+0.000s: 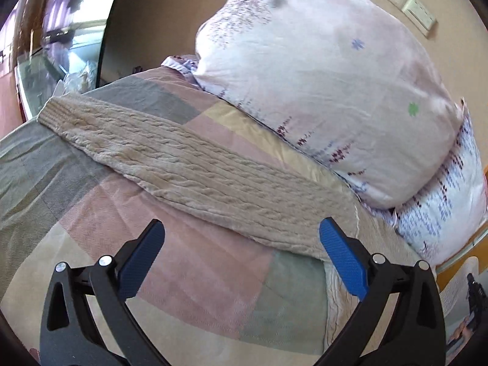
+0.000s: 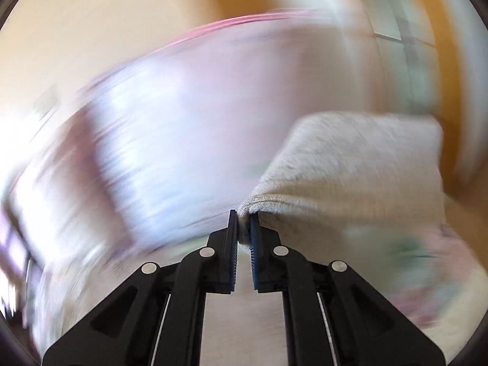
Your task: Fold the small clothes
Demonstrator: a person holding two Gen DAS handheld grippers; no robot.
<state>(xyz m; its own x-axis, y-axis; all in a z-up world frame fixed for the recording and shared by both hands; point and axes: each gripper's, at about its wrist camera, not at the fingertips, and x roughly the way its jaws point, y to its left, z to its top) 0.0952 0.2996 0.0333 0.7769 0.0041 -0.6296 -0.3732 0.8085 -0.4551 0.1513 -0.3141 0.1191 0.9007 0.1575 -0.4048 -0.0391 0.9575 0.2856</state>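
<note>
A beige cable-knit garment point(image 1: 195, 164) lies stretched diagonally across a bed with a pink, grey and cream checked sheet point(image 1: 213, 274). My left gripper point(image 1: 242, 235) is open and empty, just short of the garment's near edge. In the right wrist view, which is motion-blurred, my right gripper point(image 2: 243, 218) is shut on an edge of the same beige knit garment point(image 2: 350, 177), and the cloth hangs lifted to the right of the fingers.
Two pale floral pillows point(image 1: 320, 70) are stacked along the far right of the bed against a beige wall with sockets point(image 1: 405, 3). A window point(image 1: 61, 39) is at the left. The pillows show blurred in the right wrist view point(image 2: 183, 128).
</note>
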